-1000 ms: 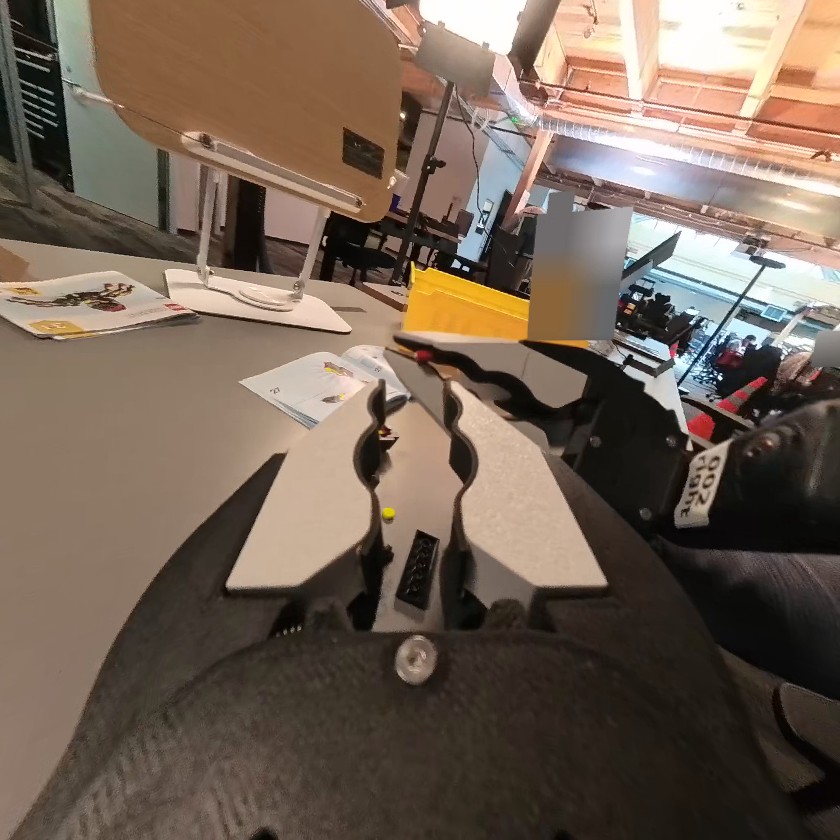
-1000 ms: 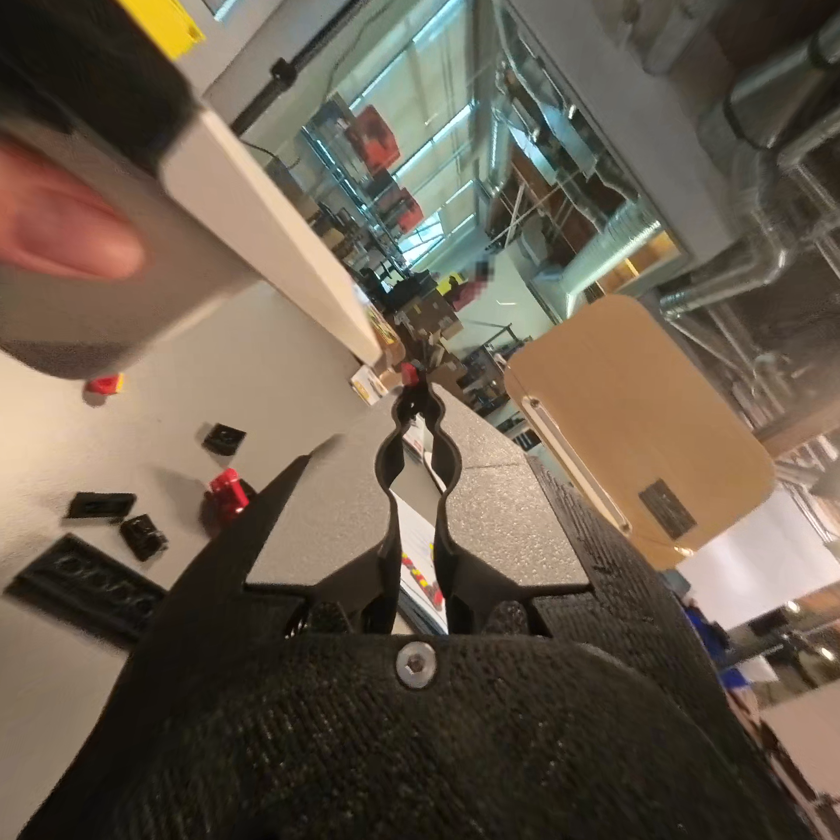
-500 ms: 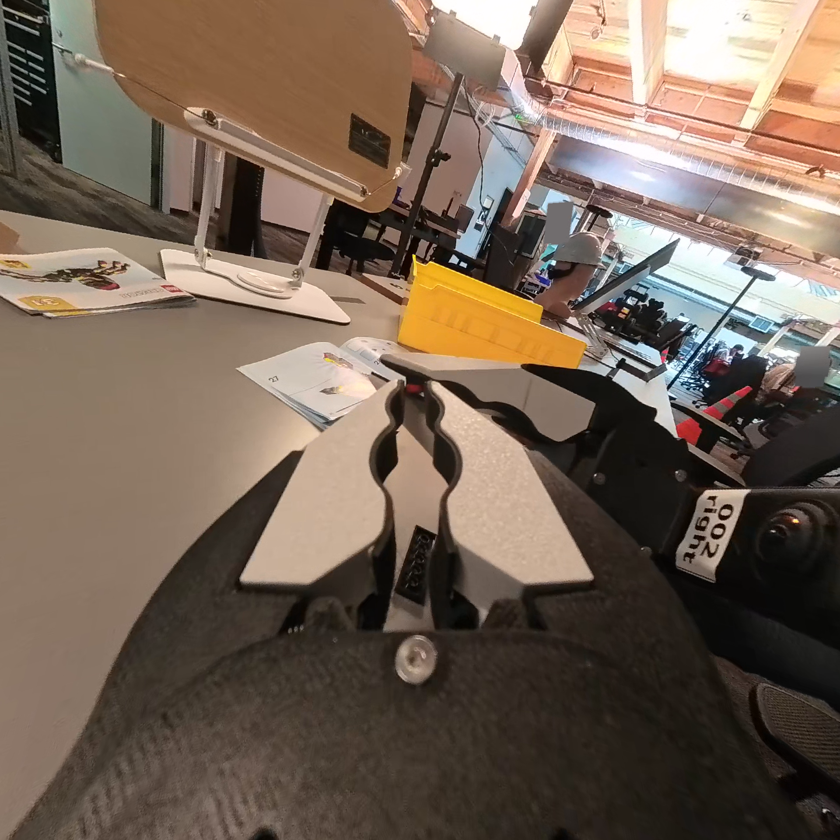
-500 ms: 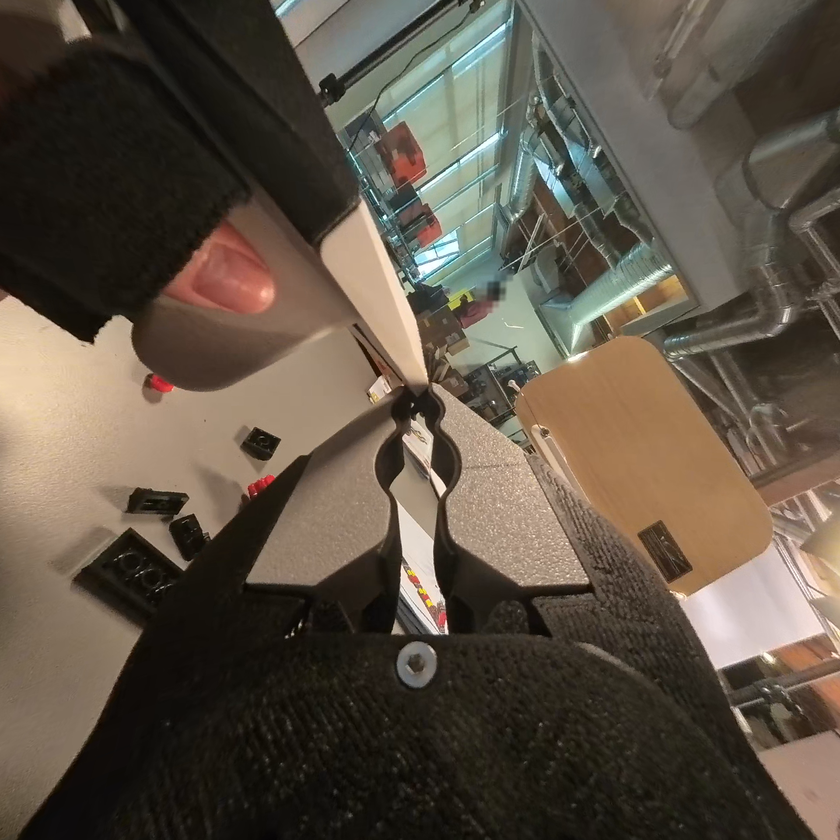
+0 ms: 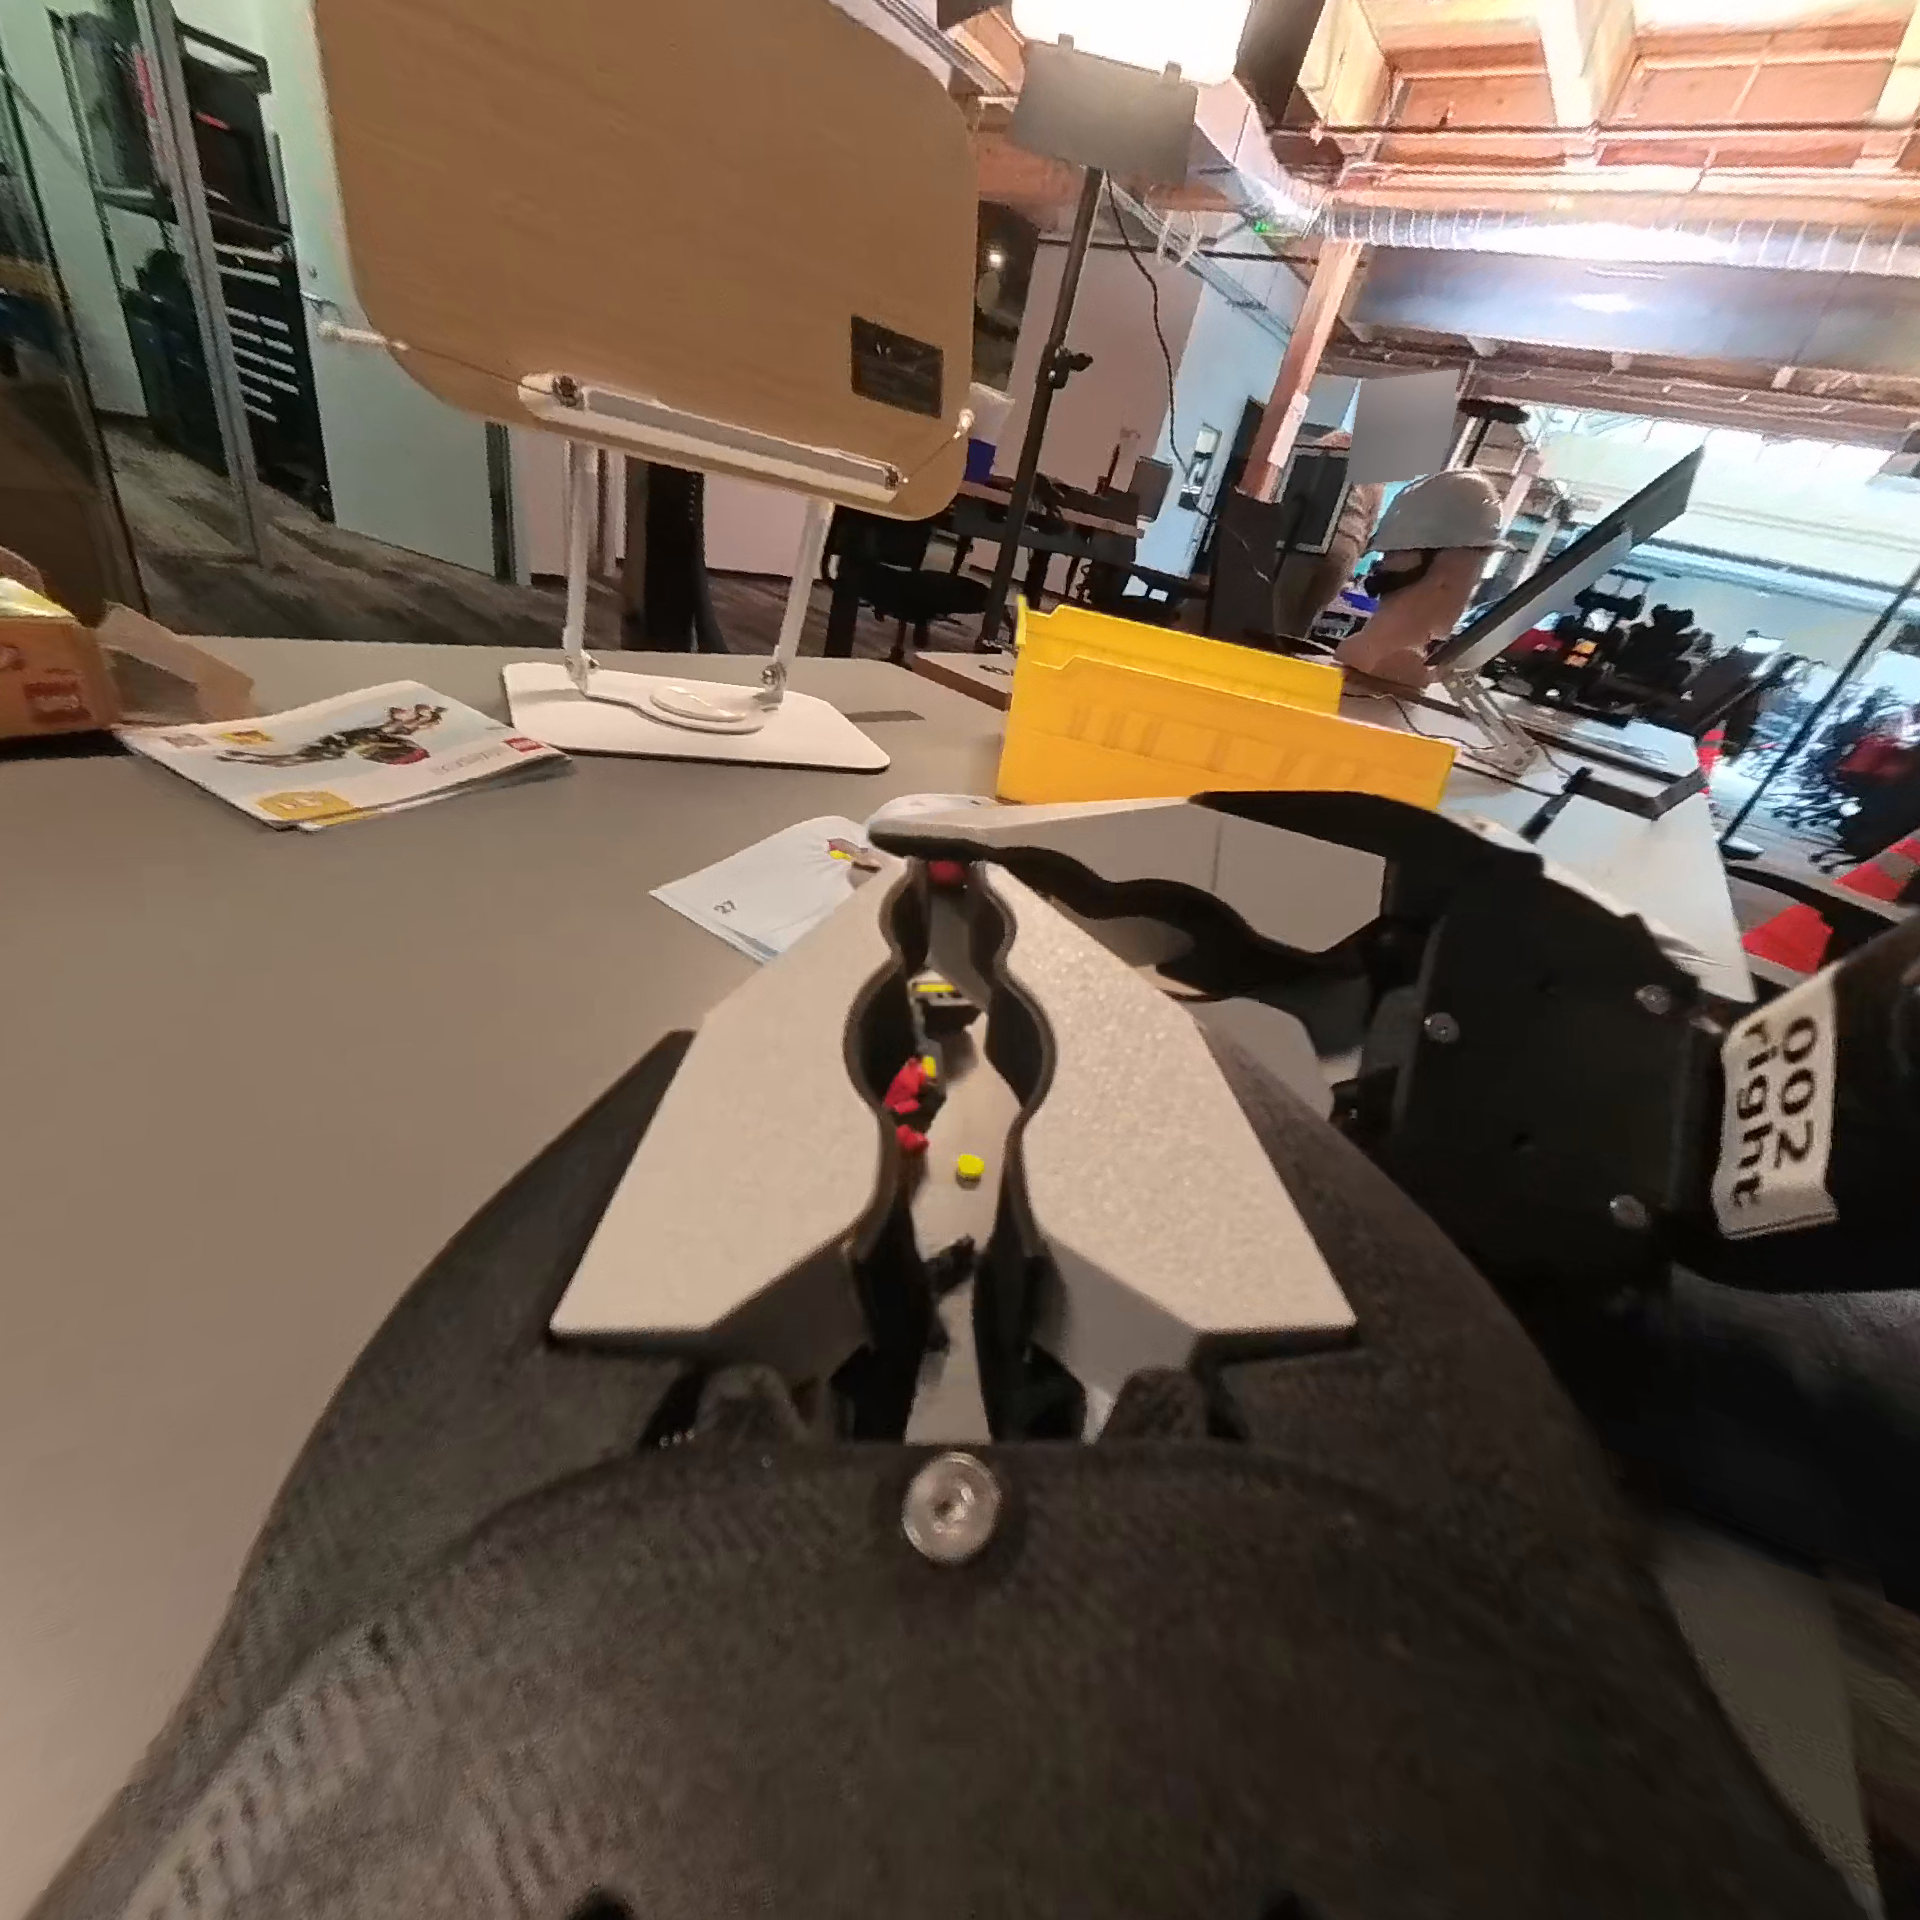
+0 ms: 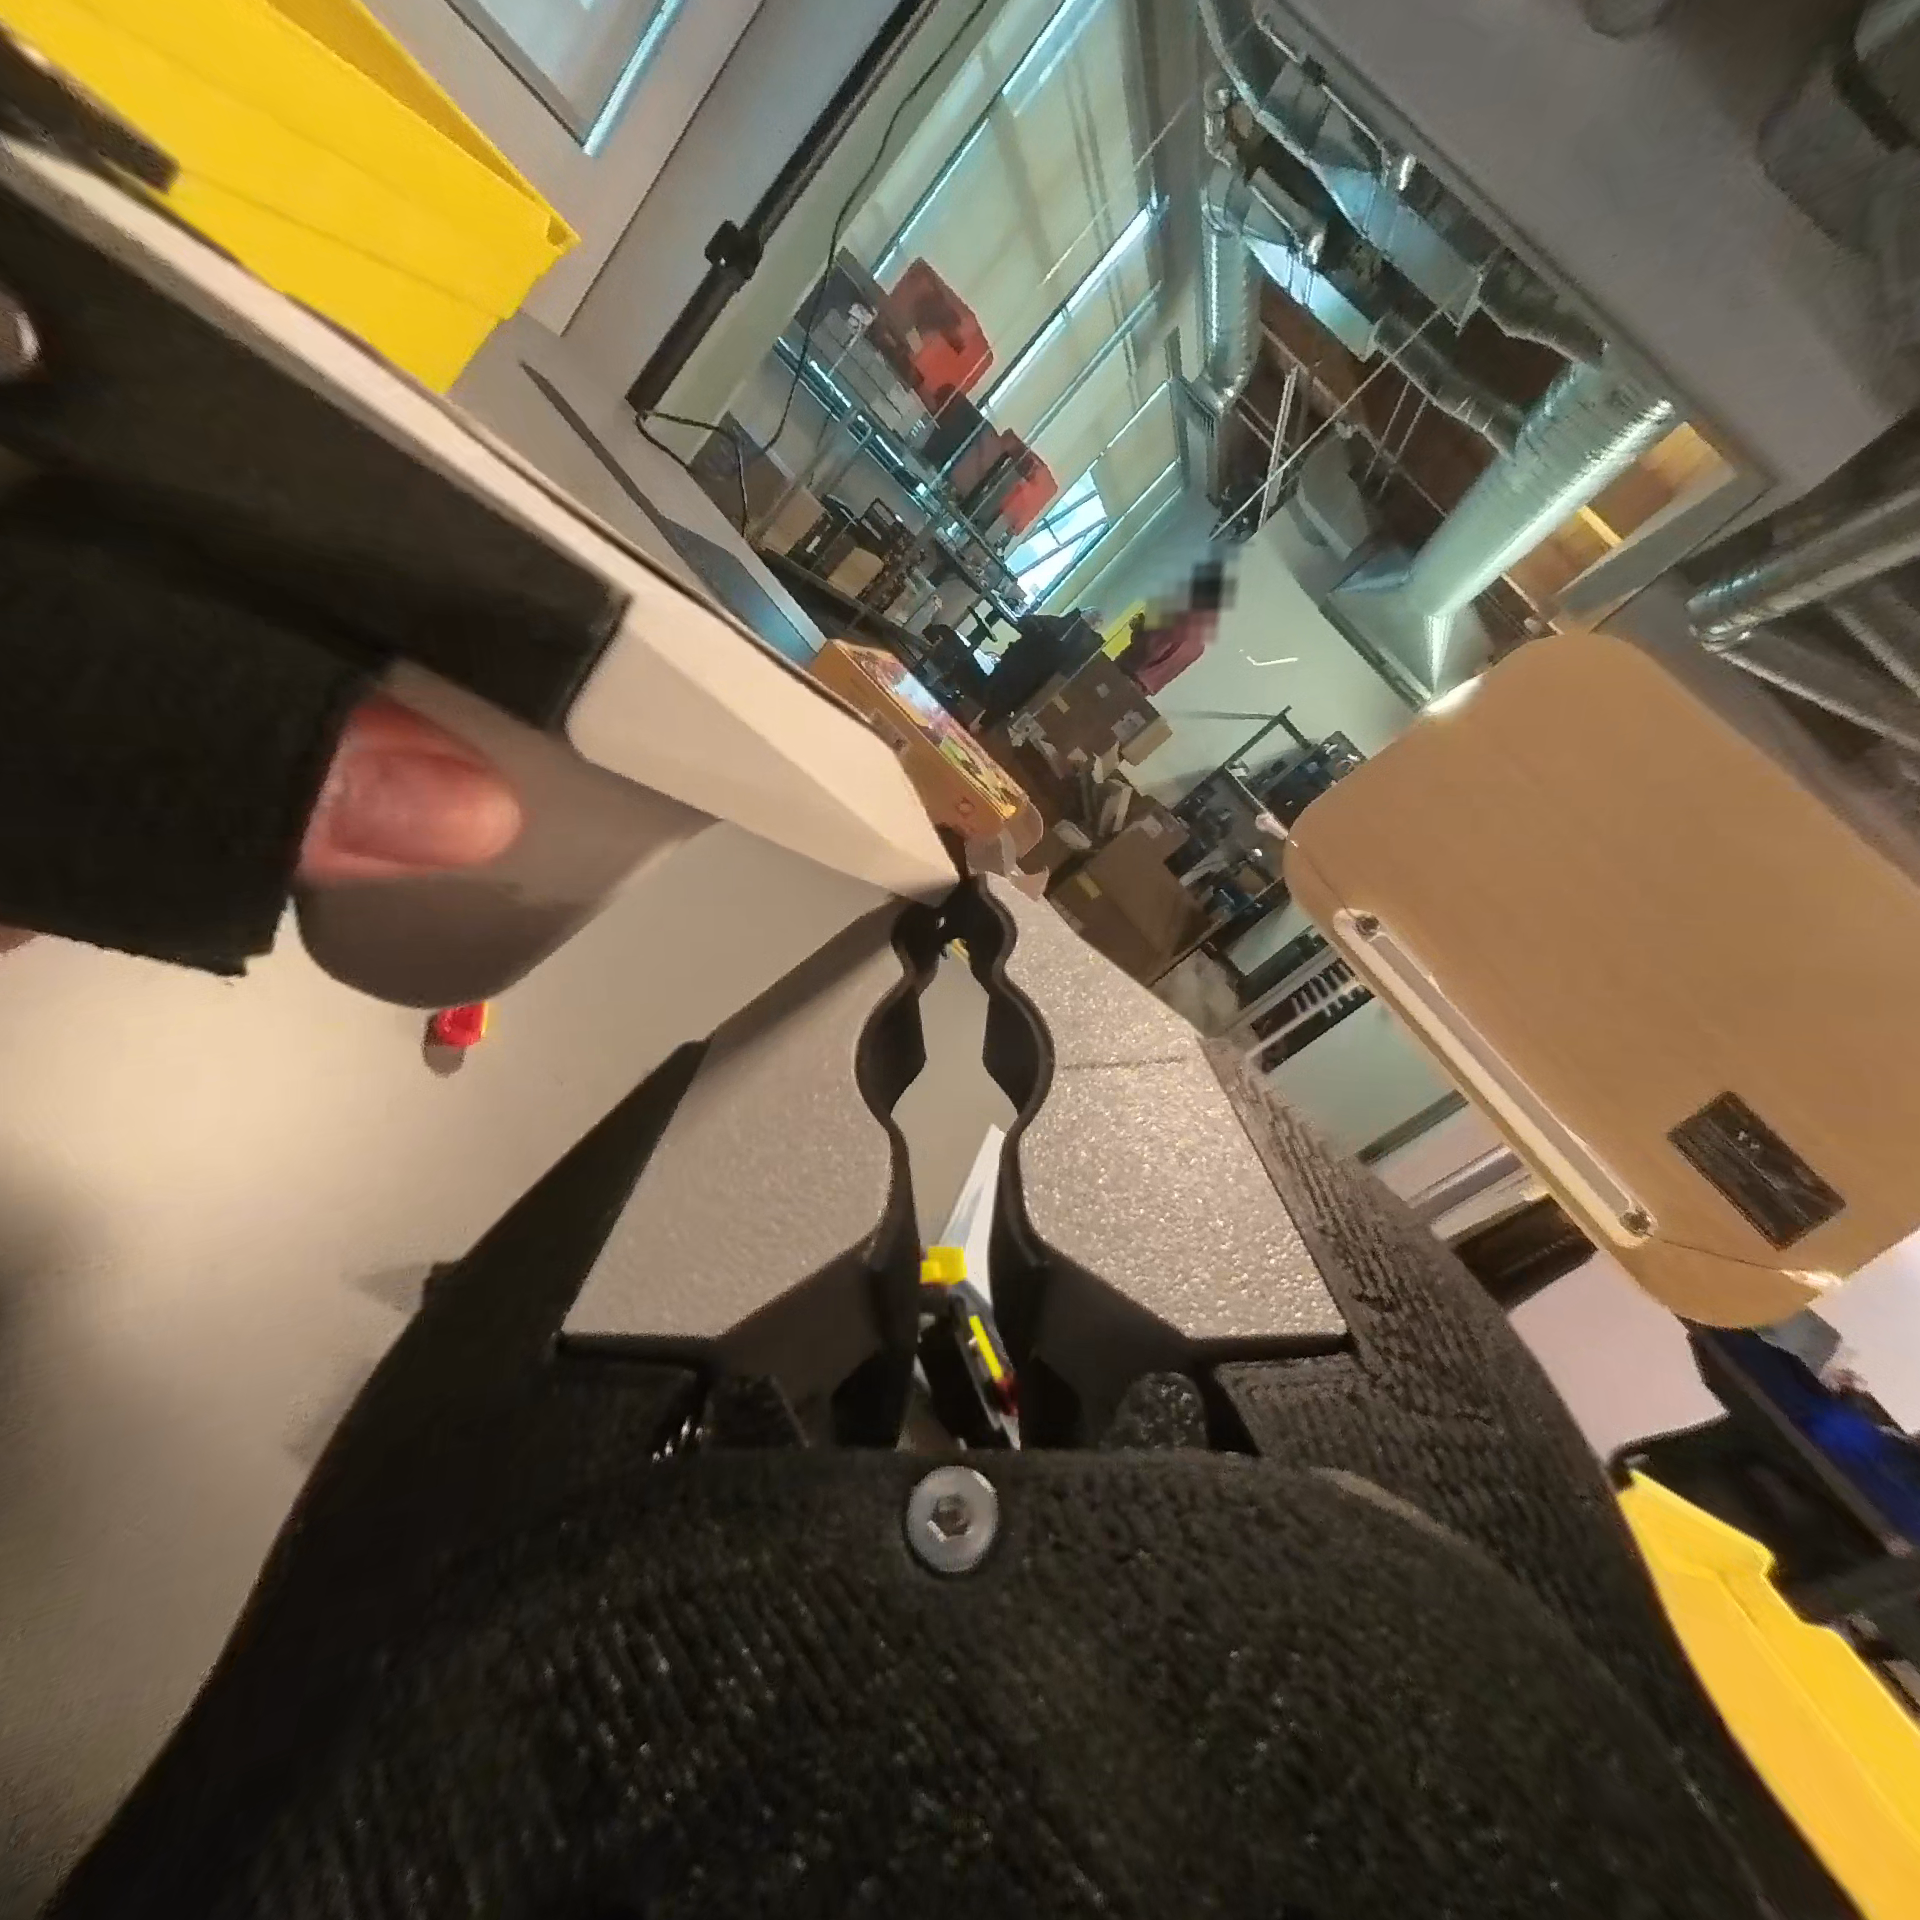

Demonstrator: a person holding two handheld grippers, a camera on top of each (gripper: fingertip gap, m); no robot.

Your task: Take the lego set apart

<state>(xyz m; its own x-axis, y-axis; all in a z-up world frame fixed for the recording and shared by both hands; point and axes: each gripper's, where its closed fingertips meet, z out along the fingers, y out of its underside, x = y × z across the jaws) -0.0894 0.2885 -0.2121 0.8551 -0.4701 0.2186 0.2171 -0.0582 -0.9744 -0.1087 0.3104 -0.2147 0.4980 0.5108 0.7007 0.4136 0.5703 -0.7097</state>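
Bright indoor light, wide-angle warp, some soft edges.

A ceiling panel (image 5: 1127, 16) is blowing out to white above my left gripper (image 5: 940, 883), and daylight is flooding in from the far windows (image 6: 1049, 312) in the right wrist view. The grey table (image 5: 312, 1039) is lying evenly lit with soft shadows. Straight lines are bending toward the borders. My fingertip (image 6: 416, 795) and the yellow bin (image 6: 343, 197) are smearing slightly; the black housing near each lens is sitting dark.

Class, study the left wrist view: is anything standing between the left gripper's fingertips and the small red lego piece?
Nothing visible does. The red lego piece sits right at the tips of the left gripper, and the right gripper meets it there from the right.
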